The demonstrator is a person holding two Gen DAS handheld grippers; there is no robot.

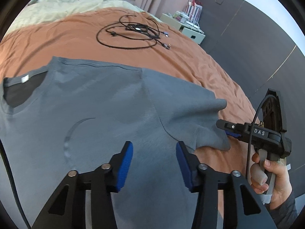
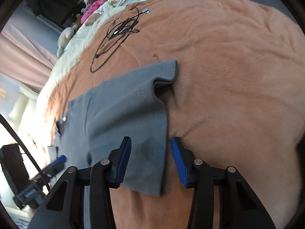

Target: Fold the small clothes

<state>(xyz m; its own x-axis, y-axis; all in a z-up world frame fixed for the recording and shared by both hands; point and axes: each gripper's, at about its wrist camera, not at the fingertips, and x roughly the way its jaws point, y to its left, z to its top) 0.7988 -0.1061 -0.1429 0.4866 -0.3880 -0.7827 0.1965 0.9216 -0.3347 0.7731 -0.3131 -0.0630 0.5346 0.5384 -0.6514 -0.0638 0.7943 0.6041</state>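
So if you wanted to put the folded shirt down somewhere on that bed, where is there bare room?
The orange blanket is bare beside the grey T-shirt, on its sleeve side, out to the bed's edge. A narrower free strip lies between the shirt's shoulder and the black cables. Beyond the cables, the cream quilt gets crowded with clothes and soft toys.

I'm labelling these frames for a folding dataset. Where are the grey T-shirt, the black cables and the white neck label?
grey T-shirt [image 1: 106, 103]: left wrist view, on its chest.
black cables [image 1: 131, 32]: left wrist view, on the coiled bundle.
white neck label [image 1: 24, 78]: left wrist view, on the tag itself.
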